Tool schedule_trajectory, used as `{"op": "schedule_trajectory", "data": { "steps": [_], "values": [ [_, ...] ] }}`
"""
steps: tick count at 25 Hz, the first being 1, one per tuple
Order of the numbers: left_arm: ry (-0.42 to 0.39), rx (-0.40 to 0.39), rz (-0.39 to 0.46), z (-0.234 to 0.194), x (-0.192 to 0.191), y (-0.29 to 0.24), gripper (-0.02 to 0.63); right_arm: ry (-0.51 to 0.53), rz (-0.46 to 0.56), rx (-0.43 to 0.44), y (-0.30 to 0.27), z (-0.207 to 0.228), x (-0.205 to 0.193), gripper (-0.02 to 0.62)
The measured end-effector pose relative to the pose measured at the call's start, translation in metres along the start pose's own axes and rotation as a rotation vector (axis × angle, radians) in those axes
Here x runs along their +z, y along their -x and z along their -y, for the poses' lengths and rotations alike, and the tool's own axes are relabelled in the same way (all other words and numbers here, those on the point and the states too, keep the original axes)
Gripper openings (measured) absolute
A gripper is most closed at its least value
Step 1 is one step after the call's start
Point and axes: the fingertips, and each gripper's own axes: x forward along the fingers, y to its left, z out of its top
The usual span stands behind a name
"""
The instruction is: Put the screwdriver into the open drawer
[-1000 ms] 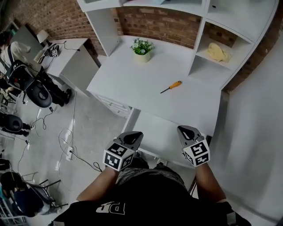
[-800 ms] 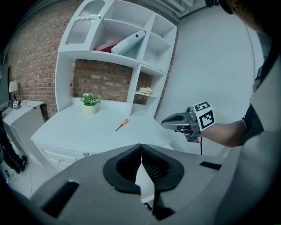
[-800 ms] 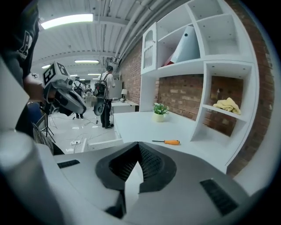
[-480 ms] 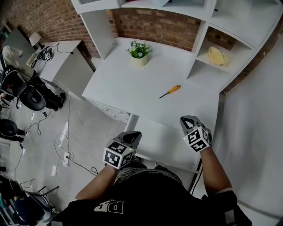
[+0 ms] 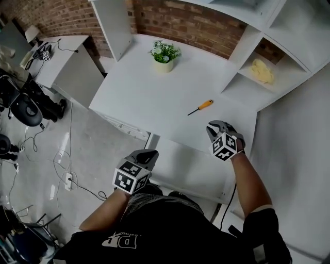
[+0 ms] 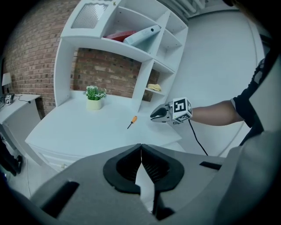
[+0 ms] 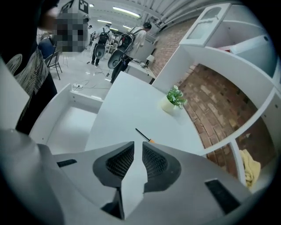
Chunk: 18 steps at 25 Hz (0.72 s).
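Potted plant (image 5: 164, 53) beyond screwdriver (image 5: 201, 106), drawer (image 5: 181, 161) nearer

Place: I read a lab or studio space | cues: office chairs (image 5: 27, 111), loose floor cables (image 5: 70, 154), brick wall (image 5: 191, 23), ceiling strip lights (image 7: 125, 9)

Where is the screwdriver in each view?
Head view: the screwdriver lies right of centre on the white desk, with its orange handle toward the upper right.
Left gripper view: the screwdriver is near the centre, on the desk, right of the plant.
Right gripper view: the screwdriver is at the centre, its black shaft pointing up-left.
Shared landmark: the potted plant, farther back on the same desk.
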Motion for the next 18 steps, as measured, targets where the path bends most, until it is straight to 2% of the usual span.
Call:
{"op": "schedule_trajectory", "data": {
  "steps": [12,18],
  "values": [
    [0.064,-0.014,-0.059,-0.045,-0.025,-0.006,0.018,0.232,-0.192,0.080,-0.097,0.036,-0.014,0.074],
    [0.087,-0.015,-0.072,-0.061,-0.026,-0.013,0.018,0.343,-0.287,0.136,-0.132,0.043,-0.036,0.077]
  ]
}}
